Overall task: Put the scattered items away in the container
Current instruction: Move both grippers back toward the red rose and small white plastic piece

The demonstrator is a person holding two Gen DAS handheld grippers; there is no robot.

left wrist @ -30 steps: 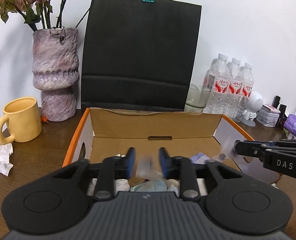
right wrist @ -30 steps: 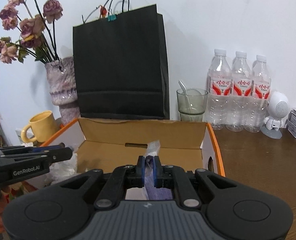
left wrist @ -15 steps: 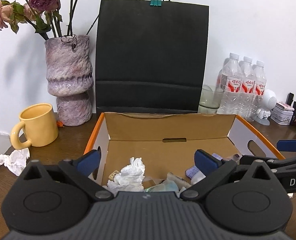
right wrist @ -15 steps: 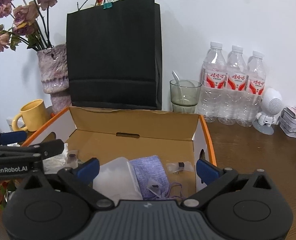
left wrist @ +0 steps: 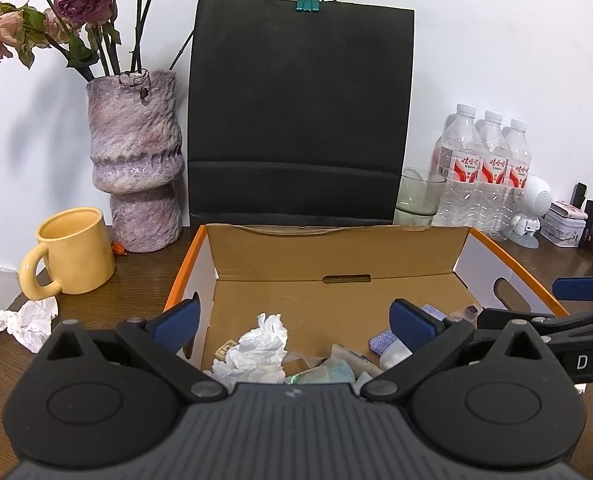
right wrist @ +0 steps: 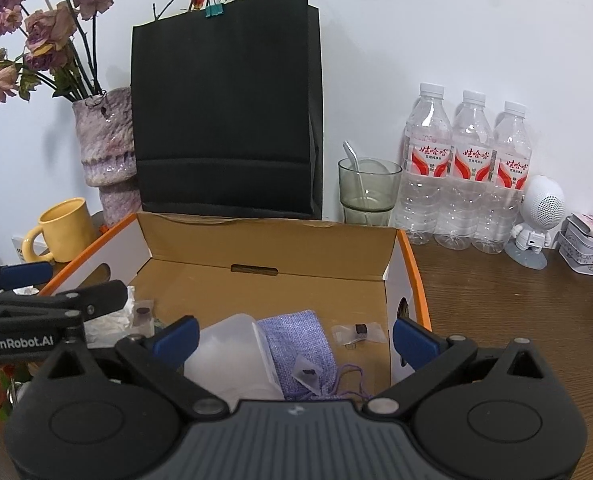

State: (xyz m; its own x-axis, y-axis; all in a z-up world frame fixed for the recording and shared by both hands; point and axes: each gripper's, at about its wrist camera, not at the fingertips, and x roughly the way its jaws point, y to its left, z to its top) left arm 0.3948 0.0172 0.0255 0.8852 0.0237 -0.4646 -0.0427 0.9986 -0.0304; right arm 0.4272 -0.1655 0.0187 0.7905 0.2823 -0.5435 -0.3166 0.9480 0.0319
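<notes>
An open cardboard box (left wrist: 336, 256) with orange rims stands on the brown table; it also shows in the right wrist view (right wrist: 272, 248). Inside lie a crumpled white tissue (left wrist: 256, 352), a purple woven pouch (right wrist: 296, 344), a clear plastic lid (right wrist: 228, 352) and small clear packets (right wrist: 356, 332). My left gripper (left wrist: 294, 320) is open and empty above the box's near left part. My right gripper (right wrist: 294, 336) is open and empty above the near right part. Another crumpled tissue (left wrist: 20, 322) lies on the table left of the box.
A yellow mug (left wrist: 70, 256), a purple vase with dried roses (left wrist: 136, 160) and a black paper bag (left wrist: 296, 120) stand behind the box. A glass with a spoon (right wrist: 368, 192), three water bottles (right wrist: 468, 172), a white robot figure (right wrist: 536, 220) and a tin (right wrist: 588, 248) stand at right.
Both grippers opened. The left one let go of a small item and the right one let go of the purple pouch, which now lies in the box. Both pulled back slightly.
</notes>
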